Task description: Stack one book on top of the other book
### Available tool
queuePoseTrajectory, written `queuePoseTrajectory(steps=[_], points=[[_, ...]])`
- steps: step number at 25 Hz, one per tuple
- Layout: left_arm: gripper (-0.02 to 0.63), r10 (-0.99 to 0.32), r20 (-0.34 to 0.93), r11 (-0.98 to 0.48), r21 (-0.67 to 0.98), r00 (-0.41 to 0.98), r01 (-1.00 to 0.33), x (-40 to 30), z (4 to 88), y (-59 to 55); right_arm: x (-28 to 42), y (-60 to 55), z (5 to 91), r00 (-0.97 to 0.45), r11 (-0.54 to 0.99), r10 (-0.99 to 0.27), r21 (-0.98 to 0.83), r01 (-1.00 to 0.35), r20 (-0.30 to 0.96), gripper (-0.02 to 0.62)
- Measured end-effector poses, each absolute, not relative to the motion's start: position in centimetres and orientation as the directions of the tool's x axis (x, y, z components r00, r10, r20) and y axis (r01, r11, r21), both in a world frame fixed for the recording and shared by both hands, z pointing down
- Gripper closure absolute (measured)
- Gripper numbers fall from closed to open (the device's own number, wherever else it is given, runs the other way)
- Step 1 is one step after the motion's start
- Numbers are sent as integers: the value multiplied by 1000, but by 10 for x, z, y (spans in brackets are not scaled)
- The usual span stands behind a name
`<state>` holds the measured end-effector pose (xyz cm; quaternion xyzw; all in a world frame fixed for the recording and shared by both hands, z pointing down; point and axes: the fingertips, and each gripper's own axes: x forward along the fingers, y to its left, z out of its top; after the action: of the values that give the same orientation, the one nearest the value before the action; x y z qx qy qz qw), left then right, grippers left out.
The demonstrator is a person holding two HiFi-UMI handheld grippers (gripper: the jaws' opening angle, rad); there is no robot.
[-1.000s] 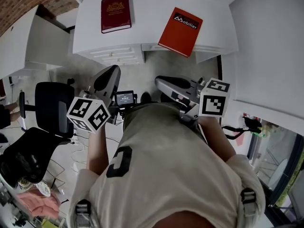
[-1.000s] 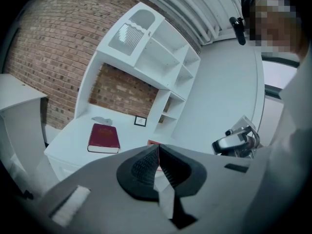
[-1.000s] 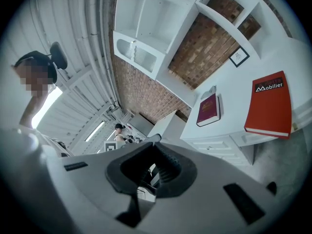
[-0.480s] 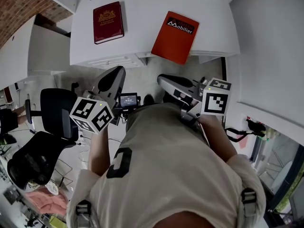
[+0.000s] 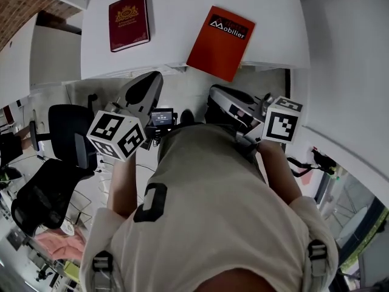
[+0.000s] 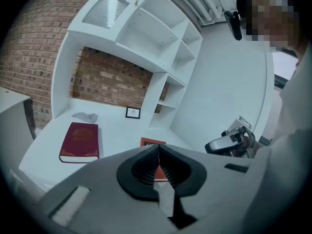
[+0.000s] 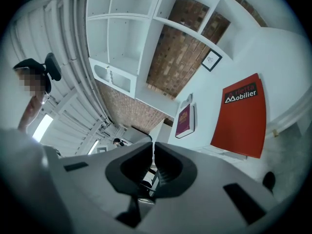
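We held our left gripper (image 5: 148, 85) and right gripper (image 5: 217, 96) shut and empty, short of the white desk (image 5: 176, 5). The glossy red book (image 5: 220, 41), printed "Mobilier", overhung the desk's front edge. The gold-crested maroon book (image 5: 128, 22) lay flat to its left, with bare desktop between them.

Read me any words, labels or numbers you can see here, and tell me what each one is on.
"Mobilier": white letters on the red book; the smaller line above it is blurred.
On the maroon book: gold crest and lettering, too small to read.
On the small screen: figures too blurred to read.
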<state>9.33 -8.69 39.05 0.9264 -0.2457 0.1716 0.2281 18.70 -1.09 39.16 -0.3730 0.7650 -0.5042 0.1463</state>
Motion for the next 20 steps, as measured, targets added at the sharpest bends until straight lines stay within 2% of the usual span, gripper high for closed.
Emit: queuePoseTrajectory(steps=[7, 14, 15, 16, 20], points=[[601, -367, 457, -747, 375, 810, -549, 107, 410, -97, 216, -8, 429, -674, 137, -671, -840, -524, 311, 586], [601, -363, 460, -746, 378, 811, -548, 129, 412, -106, 261, -14, 474, -618, 12, -685, -842, -539, 386, 582], [601, -371, 461, -746, 370, 806, -555, 131, 411, -109, 270, -15, 483, -601, -27, -693, -847, -530, 398, 518], [601, -381, 461, -745, 361, 801, -561, 132, 409, -112, 278, -16, 493, -581, -76, -701, -853, -517, 415, 369], [601, -409, 450, -742, 342, 794, -576, 138, 400, -120, 307, -19, 531, -512, -214, -723, -855, -473, 464, 325]])
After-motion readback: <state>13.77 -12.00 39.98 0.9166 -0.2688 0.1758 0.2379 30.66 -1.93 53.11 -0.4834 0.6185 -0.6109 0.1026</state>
